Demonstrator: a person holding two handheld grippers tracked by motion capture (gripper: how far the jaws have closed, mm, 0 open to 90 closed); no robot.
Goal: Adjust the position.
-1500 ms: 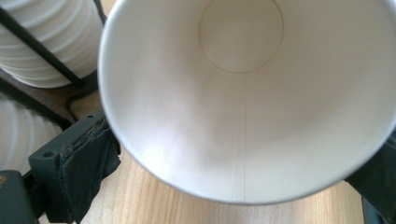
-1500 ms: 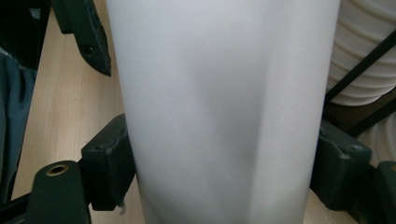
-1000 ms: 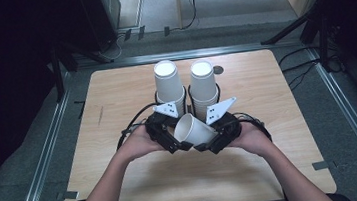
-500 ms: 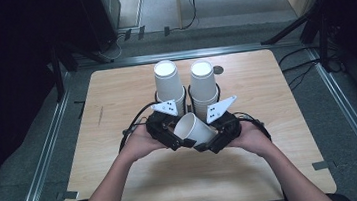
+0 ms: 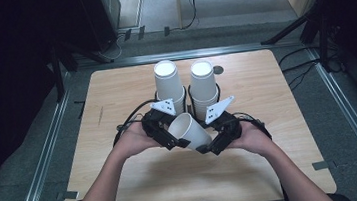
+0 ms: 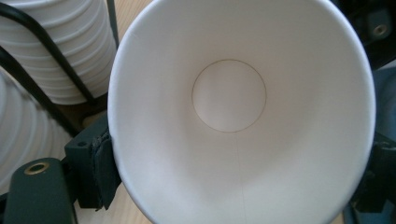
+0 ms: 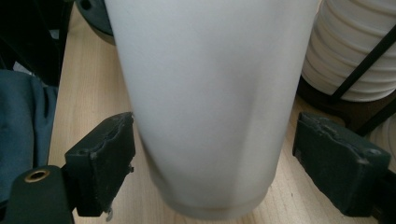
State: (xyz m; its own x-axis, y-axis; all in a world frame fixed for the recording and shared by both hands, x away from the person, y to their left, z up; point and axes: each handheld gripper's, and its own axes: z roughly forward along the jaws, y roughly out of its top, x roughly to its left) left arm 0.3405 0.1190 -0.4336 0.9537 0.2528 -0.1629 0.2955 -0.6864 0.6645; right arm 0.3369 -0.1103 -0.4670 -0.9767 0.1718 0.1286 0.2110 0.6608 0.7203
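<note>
Nearest us, both forearms come in from the bottom of the high view and meet over the near middle of the table (image 5: 141, 195), with one loose paper cup (image 5: 188, 129) lying on its side between the two grippers, mouth toward the left one. We read the left gripper (image 5: 167, 134) as clamped on the cup at the rim: in its own view the cup's open mouth (image 6: 243, 112) faces the camera and a black pad (image 6: 100, 170) presses against the rim's left edge; the other side is at the frame edge and harder to judge. The right gripper (image 5: 211, 145) sits around the cup's base end. Its jaws have just been opening: in its own view the cup body (image 7: 205, 102) stands between the pads, the left pad (image 7: 105, 158) close by the wall, the right pad (image 7: 338, 161) clearly apart from it, so we call it released. Compared with the earlier high frames the hands have barely shifted; what changed is the grip. We judge that the cup has passed to the left gripper, and the right is free to back off. Beyond the hands, two tall stacks of cups, left stack (image 5: 168, 84) and right stack (image 5: 203, 85), stand upright in a black wire holder (image 5: 189, 102), just behind the grippers.
</note>
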